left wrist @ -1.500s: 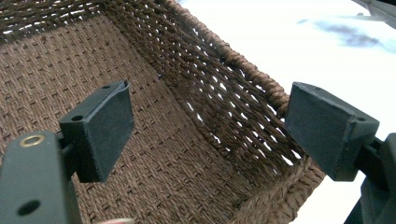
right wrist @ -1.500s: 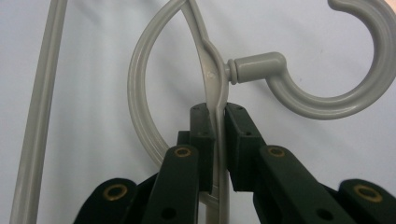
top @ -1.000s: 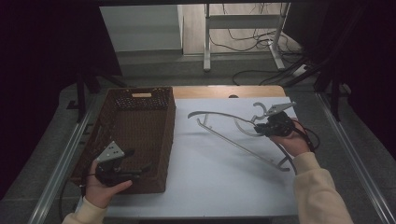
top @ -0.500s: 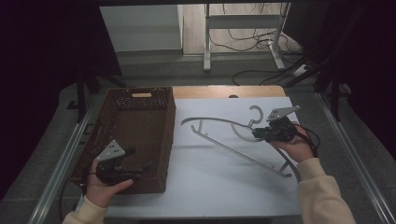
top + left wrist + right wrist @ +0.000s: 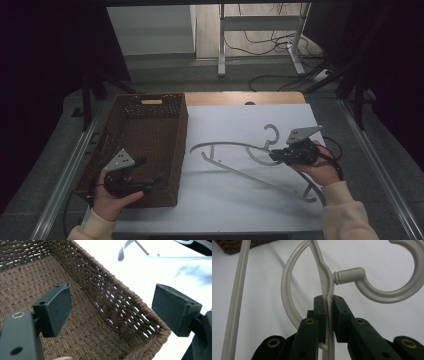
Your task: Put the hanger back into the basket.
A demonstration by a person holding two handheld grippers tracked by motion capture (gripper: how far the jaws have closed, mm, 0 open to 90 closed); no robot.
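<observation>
The right hand-held gripper (image 5: 281,156) is clenched on the pale grey plastic coat hanger (image 5: 327,293) just below its hook, above the white surface (image 5: 240,210). That thin pinch could let it swivel or slip — snagging the brown woven basket (image 5: 181,150), where the left hand-held gripper (image 5: 112,310) waits released over the corner.

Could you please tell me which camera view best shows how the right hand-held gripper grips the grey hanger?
The right gripper view: its jaws are shut on the hanger just below the hook's neck. The high view shows the whole hanger with the right hand-held gripper on it, small. The left gripper view catches one end.
</observation>
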